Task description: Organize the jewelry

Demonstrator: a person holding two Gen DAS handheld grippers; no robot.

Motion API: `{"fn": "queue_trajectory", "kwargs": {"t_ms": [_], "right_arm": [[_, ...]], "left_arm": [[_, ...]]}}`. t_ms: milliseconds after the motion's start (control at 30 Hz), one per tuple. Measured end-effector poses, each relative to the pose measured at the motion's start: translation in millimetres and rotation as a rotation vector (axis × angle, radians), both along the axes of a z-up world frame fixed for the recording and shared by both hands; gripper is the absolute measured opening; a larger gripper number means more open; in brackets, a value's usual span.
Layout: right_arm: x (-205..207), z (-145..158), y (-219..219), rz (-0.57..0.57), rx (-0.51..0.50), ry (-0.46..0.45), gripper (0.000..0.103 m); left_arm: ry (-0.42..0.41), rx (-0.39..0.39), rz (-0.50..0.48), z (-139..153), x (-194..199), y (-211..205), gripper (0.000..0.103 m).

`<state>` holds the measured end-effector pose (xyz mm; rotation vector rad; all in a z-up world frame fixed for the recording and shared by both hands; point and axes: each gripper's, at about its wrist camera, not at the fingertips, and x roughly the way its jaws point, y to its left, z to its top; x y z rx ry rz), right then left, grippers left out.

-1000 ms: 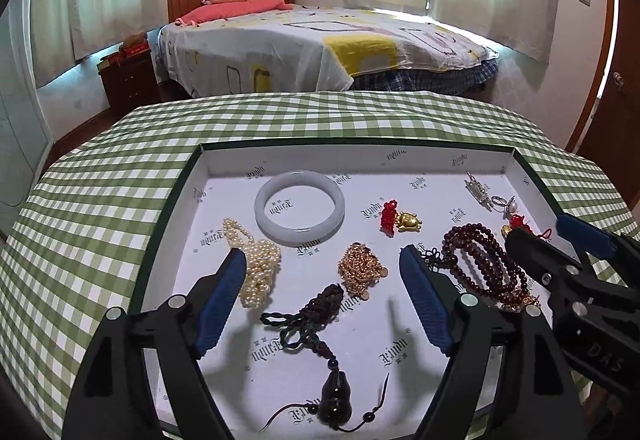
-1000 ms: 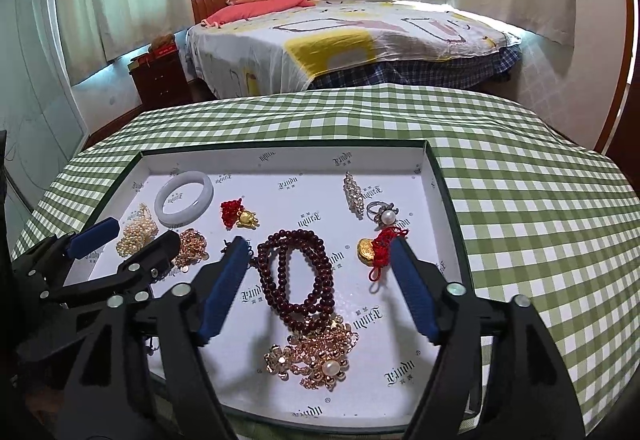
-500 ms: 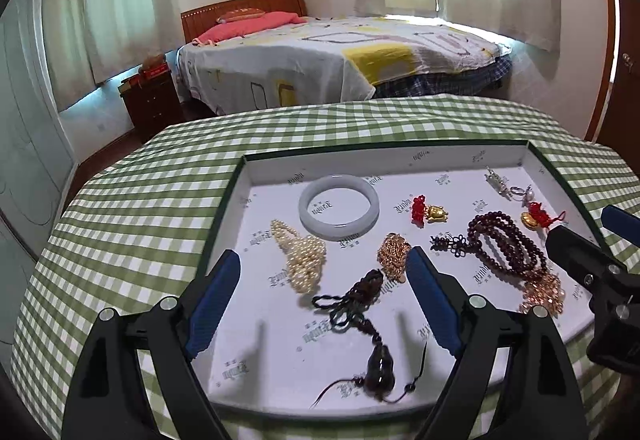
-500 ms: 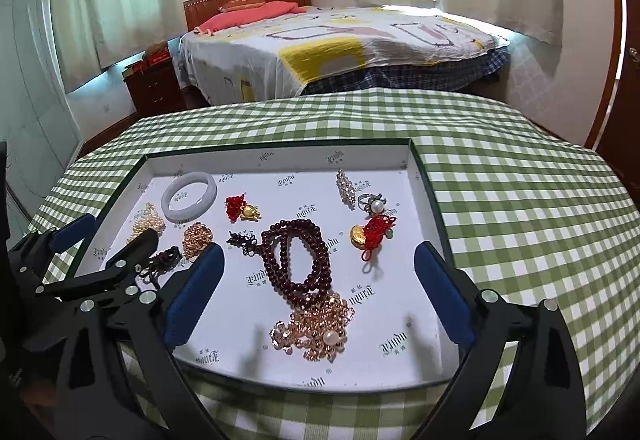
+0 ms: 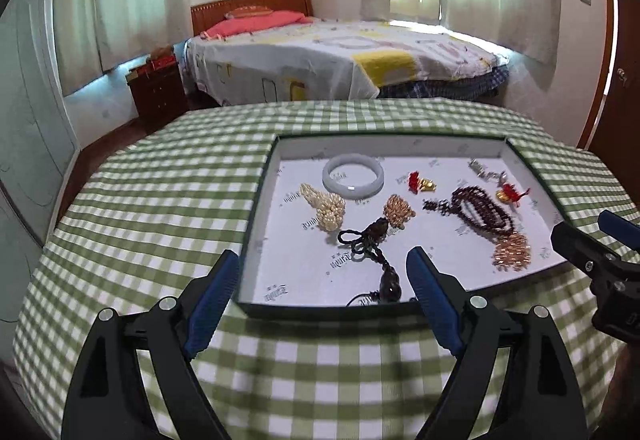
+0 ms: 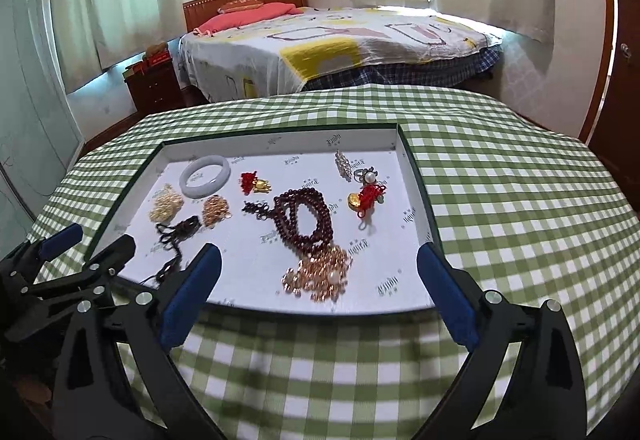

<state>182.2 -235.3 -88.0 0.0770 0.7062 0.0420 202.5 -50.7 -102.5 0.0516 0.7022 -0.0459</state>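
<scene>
A shallow white tray sits on the green checked table. In it lie a white jade bangle, a pearl strand, gold chain clump, dark corded pendant, dark red bead bracelet, rose-gold bead cluster, red-tasselled gold charms and a pearl ring. My left gripper is open and empty, before the tray's near edge. My right gripper is open and empty, just off the tray's near edge.
The table is round with a green checked cloth that drops off at the near edge. Behind it stand a bed, a dark wooden nightstand and a door at the right.
Both grippers have drawn back from over the tray toward the near table edge, still open and empty. The jewelry has not moved.
</scene>
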Motion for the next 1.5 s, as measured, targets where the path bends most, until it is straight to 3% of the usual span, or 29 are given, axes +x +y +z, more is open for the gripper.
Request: {"fn": "queue_trajectory", "kwargs": {"t_ms": [433,833,1033,1500], "right_arm": [[-77,71,4,0.020,-0.008,-0.115,0.097],[-139,127,3,0.030,0.000,-0.231,0.098],[-161,136,1,0.028,-0.005,-0.259,0.099],[-176,138,-5,0.012,-0.004,-0.275,0.099]], "left_arm": [[-0.109,-0.029,0.032,71,-73,16,0.084],[-0.189,-0.023,0.075,114,-130,31,0.084],[-0.247,-0.030,0.083,129,-154,31,0.084],[-0.261,-0.033,0.075,133,-164,32,0.084]]}}
